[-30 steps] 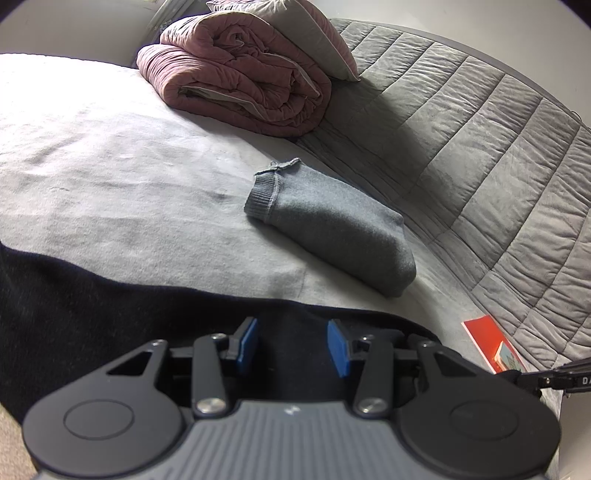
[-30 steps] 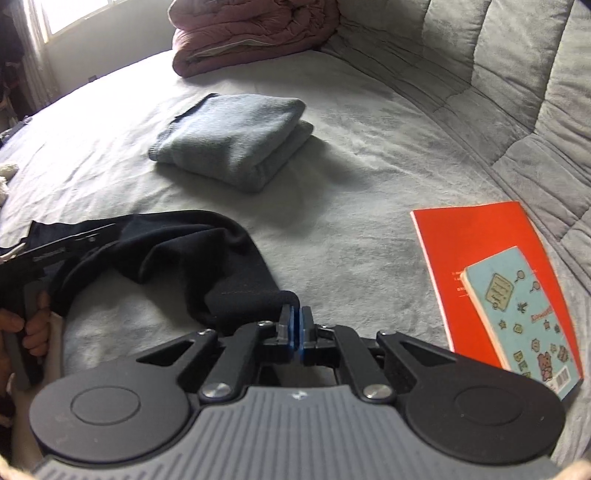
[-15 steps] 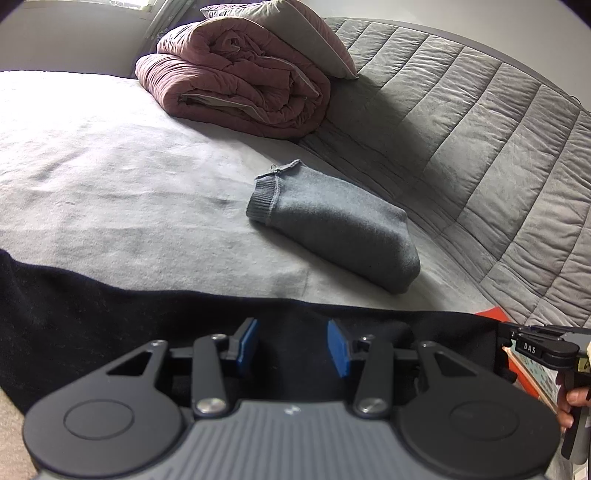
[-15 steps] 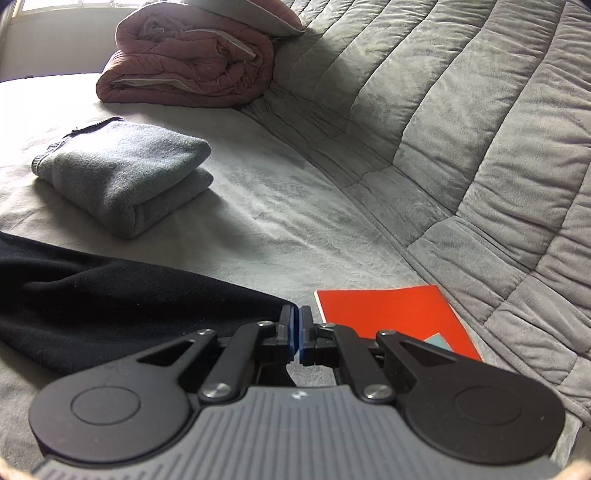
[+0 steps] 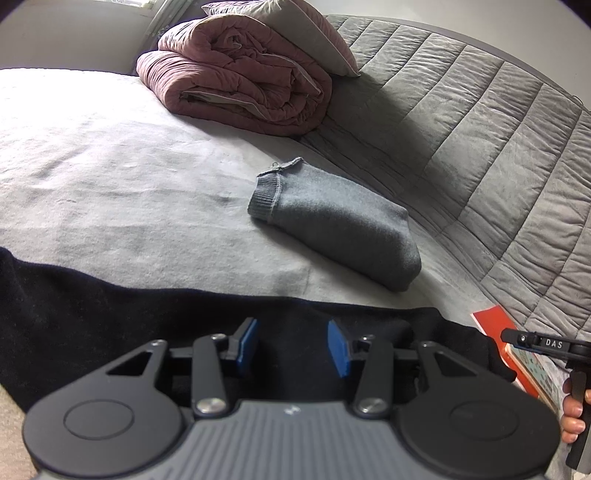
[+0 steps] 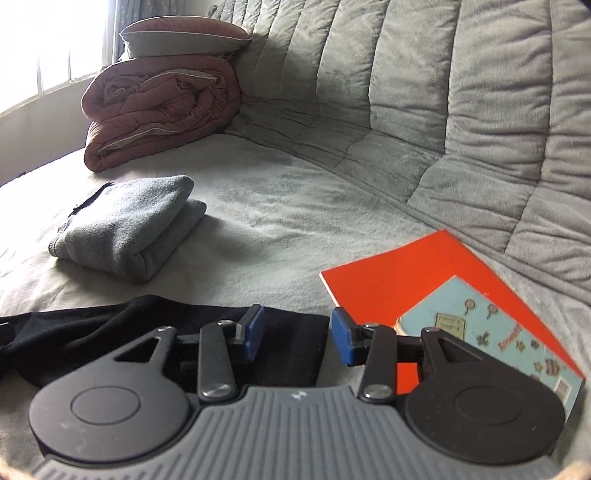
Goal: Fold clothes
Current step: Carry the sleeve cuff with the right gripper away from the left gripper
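A black garment (image 5: 110, 325) lies stretched across the near edge of the bed. My left gripper (image 5: 291, 343) hovers over its middle, open, blue pads apart and pressing on nothing. My right gripper (image 6: 297, 332) is at the garment's right end (image 6: 288, 343), and its jaws are opening. The cloth lies under the left finger and nothing is pinched between the pads. A folded grey garment (image 5: 340, 225) (image 6: 125, 225) rests further back on the sheet. A hand (image 5: 570, 417) on the right gripper's handle shows at the right edge of the left wrist view.
A rolled pink quilt (image 5: 236, 77) (image 6: 159, 107) with a pillow (image 6: 184, 35) on top sits at the far end. A red book (image 6: 406, 273) with a light blue book (image 6: 491, 339) on it lies right of the garment. The quilted grey headboard (image 6: 461, 110) runs along the right.
The right gripper went from shut on the black garment's end to jaws apart, letting it go. It carried that end rightward toward the books, and the garment now lies stretched out. The left gripper stayed put.
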Demonstrator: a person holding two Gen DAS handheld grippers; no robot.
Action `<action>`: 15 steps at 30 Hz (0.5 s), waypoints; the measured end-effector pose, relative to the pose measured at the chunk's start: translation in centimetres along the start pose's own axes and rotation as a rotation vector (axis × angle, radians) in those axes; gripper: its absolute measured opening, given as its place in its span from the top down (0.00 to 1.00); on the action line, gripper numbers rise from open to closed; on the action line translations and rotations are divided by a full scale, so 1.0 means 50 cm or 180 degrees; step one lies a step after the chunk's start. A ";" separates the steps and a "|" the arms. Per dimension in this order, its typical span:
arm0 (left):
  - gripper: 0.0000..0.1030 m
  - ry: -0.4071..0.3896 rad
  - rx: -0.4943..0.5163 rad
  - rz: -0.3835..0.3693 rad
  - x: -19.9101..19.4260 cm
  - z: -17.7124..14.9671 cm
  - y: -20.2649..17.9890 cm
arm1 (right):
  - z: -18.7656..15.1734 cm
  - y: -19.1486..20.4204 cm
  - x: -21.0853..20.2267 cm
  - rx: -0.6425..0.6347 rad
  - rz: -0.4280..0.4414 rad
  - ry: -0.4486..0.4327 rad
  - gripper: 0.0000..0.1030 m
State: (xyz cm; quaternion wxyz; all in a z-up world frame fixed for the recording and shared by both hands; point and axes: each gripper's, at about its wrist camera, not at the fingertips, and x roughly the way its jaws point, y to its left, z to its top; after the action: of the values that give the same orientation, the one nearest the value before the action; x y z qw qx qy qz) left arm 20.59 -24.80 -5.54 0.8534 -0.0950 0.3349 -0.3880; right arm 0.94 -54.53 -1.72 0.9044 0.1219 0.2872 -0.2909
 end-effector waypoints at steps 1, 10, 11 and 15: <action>0.58 0.0013 0.0012 0.0024 -0.001 0.001 -0.001 | -0.008 -0.003 0.008 0.0068 0.0010 0.0073 0.57; 0.63 -0.0077 -0.0121 0.0176 -0.022 0.018 0.030 | -0.030 0.023 0.051 0.0216 -0.0109 -0.0027 0.90; 0.64 -0.0087 -0.0160 0.0188 -0.024 0.020 0.037 | -0.026 0.027 0.051 0.0176 -0.0134 -0.0051 0.91; 0.64 -0.0125 -0.0281 0.0198 -0.030 0.027 0.061 | -0.010 0.037 0.048 -0.0046 -0.0267 -0.0194 0.91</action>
State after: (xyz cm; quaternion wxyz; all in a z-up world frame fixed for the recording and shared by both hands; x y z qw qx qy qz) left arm 22.56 -21.76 -5.07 0.8665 -0.1297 0.3376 -0.3442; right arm 3.43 -53.92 -3.44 0.9006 0.0943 0.2664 -0.3301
